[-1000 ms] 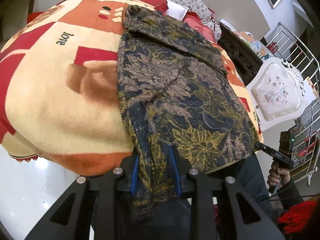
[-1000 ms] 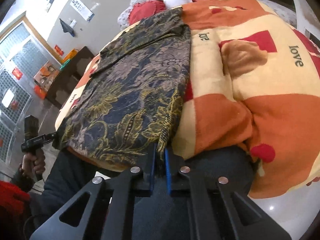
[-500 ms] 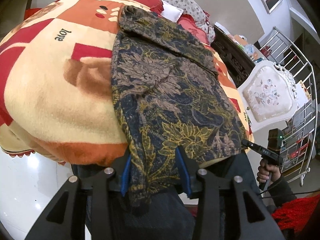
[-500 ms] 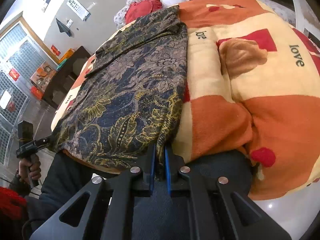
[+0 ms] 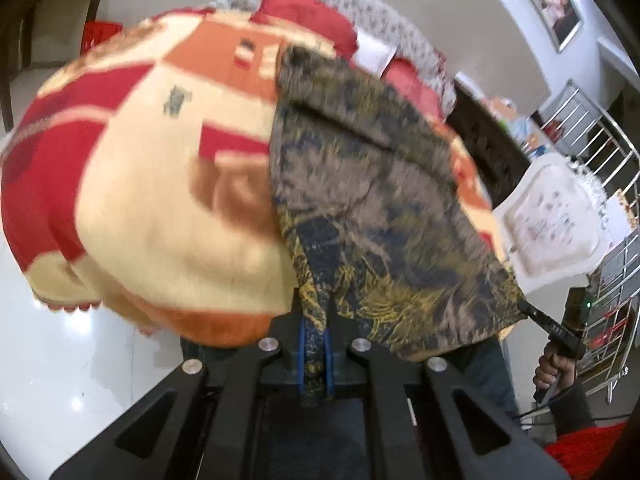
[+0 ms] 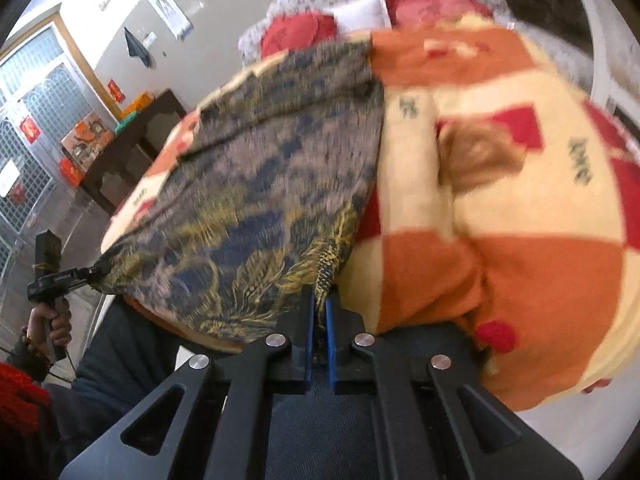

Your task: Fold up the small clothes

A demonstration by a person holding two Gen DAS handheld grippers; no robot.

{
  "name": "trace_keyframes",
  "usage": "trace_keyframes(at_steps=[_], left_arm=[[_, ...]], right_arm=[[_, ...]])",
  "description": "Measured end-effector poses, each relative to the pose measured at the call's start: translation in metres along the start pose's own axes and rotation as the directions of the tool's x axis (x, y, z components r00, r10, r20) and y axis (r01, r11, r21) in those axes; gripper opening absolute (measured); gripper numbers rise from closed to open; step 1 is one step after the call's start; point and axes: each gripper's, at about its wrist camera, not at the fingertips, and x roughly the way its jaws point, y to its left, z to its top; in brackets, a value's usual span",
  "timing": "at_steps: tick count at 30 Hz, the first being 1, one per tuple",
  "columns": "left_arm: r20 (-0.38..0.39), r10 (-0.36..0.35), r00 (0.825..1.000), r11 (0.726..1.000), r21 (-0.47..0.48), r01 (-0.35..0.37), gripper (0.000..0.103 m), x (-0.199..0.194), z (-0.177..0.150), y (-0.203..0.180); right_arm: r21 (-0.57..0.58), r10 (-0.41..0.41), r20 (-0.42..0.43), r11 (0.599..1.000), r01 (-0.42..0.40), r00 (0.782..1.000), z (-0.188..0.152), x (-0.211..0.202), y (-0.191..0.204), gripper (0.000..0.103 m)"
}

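Note:
A dark floral garment (image 5: pixel 372 200) lies spread on an orange, red and cream blanket (image 5: pixel 160 200) covering a bed. My left gripper (image 5: pixel 314 320) holds its near left corner, with the jaws closing and the blue pads pressing a fold of cloth. In the right wrist view the same garment (image 6: pixel 272 184) stretches away over the blanket (image 6: pixel 520 240). My right gripper (image 6: pixel 318 304) pinches the near right corner, its jaws closing on the hem. Each view shows the other gripper at the opposite corner: the right gripper (image 5: pixel 528 312) and the left gripper (image 6: pixel 94 270). The near edge hangs taut between them.
Red pillows (image 5: pixel 308 20) lie at the head of the bed. A white padded chair (image 5: pixel 552 220) and a metal rack (image 5: pixel 600 140) stand beside it. A dark wooden cabinet (image 6: pixel 132 140) lines the wall. The glossy white floor (image 5: pixel 60 360) lies below, and the person's dark trousers (image 6: pixel 320 420) are close in front.
The left jaws, wide around the hem before, have closed onto it. Both grippers have risen, lifting the garment's near edge off the blanket. The views now blur with motion.

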Motion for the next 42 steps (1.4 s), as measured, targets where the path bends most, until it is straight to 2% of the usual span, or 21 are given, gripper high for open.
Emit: trace_keyframes(at_steps=[4,7,11,16,18,22,23,26,27,29,31,32,34,36,37,39,40,42], left_arm=[[0.063,-0.063,0.996,0.997,0.057,0.06,0.006,-0.027,0.013,-0.016],[0.08,-0.09,0.993,0.991,0.105,0.081,0.006,-0.046,0.014,-0.026],[0.077,-0.118,0.99,0.982,0.159,0.104,0.006,-0.075,0.002,-0.036],[0.08,-0.187,0.979,0.967,0.191,0.169,0.006,-0.111,-0.005,-0.046],[0.088,-0.246,0.965,0.953,0.206,0.224,0.006,-0.13,-0.006,-0.055],[0.117,-0.365,0.923,0.914,0.231,0.332,0.006,-0.165,-0.001,-0.071],[0.137,-0.397,0.908,0.903,0.236,0.359,0.006,-0.174,0.003,-0.075],[0.187,-0.419,0.888,0.899,0.224,0.377,0.006,-0.178,0.023,-0.078],[0.203,-0.406,0.891,0.906,0.218,0.363,0.007,-0.174,0.029,-0.076],[0.24,-0.324,0.915,0.943,0.156,0.293,0.008,-0.159,0.043,-0.068],[0.257,-0.205,0.944,0.978,0.019,0.208,0.008,-0.133,0.061,-0.052],[0.264,-0.128,0.956,0.987,-0.059,0.148,0.008,-0.118,0.07,-0.041],[0.281,-0.067,0.957,0.98,-0.162,0.116,0.007,-0.092,0.086,-0.022],[0.291,-0.024,0.956,0.972,-0.216,0.09,0.007,-0.068,0.098,-0.005],[0.27,-0.012,0.963,0.97,-0.231,0.077,0.007,-0.05,0.105,-0.001],[0.227,-0.01,0.974,0.97,-0.235,0.064,0.007,-0.023,0.111,0.001],[0.21,0.0,0.978,0.973,-0.225,0.048,0.007,-0.013,0.111,-0.002],[0.197,0.011,0.98,0.979,-0.2,0.03,0.007,-0.006,0.103,-0.007]], right_arm=[[-0.064,-0.029,0.099,0.997,0.035,0.995,0.022,-0.039,0.013,0.006],[-0.111,-0.041,0.163,0.992,0.06,0.986,0.033,-0.068,0.025,0.006],[-0.151,-0.035,0.203,0.986,0.067,0.979,0.031,-0.098,0.036,0.006],[-0.179,-0.011,0.22,0.982,0.052,0.975,0.027,-0.132,0.048,0.006],[-0.192,0.0,0.231,0.98,0.046,0.973,0.026,-0.143,0.054,0.006],[-0.213,0.027,0.298,0.976,0.039,0.954,0.033,-0.183,0.064,0.006],[-0.216,0.031,0.312,0.976,0.039,0.95,0.036,-0.191,0.066,0.006],[-0.23,0.039,0.349,0.972,0.046,0.936,0.046,-0.207,0.071,0.006],[-0.238,0.036,0.355,0.97,0.053,0.934,0.05,-0.206,0.072,0.006],[-0.232,0.026,0.359,0.971,0.063,0.933,0.06,-0.195,0.067,0.006],[-0.21,0.026,0.361,0.976,0.054,0.932,0.071,-0.179,0.058,0.004],[-0.184,0.001,0.367,0.98,0.072,0.93,0.079,-0.168,0.052,0.002],[-0.12,-0.045,0.367,0.988,0.095,0.929,0.094,-0.149,0.038,0.002],[-0.078,-0.075,0.382,0.991,0.113,0.921,0.111,-0.129,0.022,0.002],[-0.053,-0.107,0.365,0.989,0.136,0.925,0.121,-0.113,0.012,0.002],[-0.003,-0.116,0.322,0.992,0.123,0.939,0.131,-0.092,0.0,0.002],[-0.006,-0.091,0.298,0.995,0.097,0.95,0.134,-0.08,0.0,0.002],[-0.036,-0.089,0.261,0.994,0.102,0.961,0.13,-0.067,0.007,0.002]])
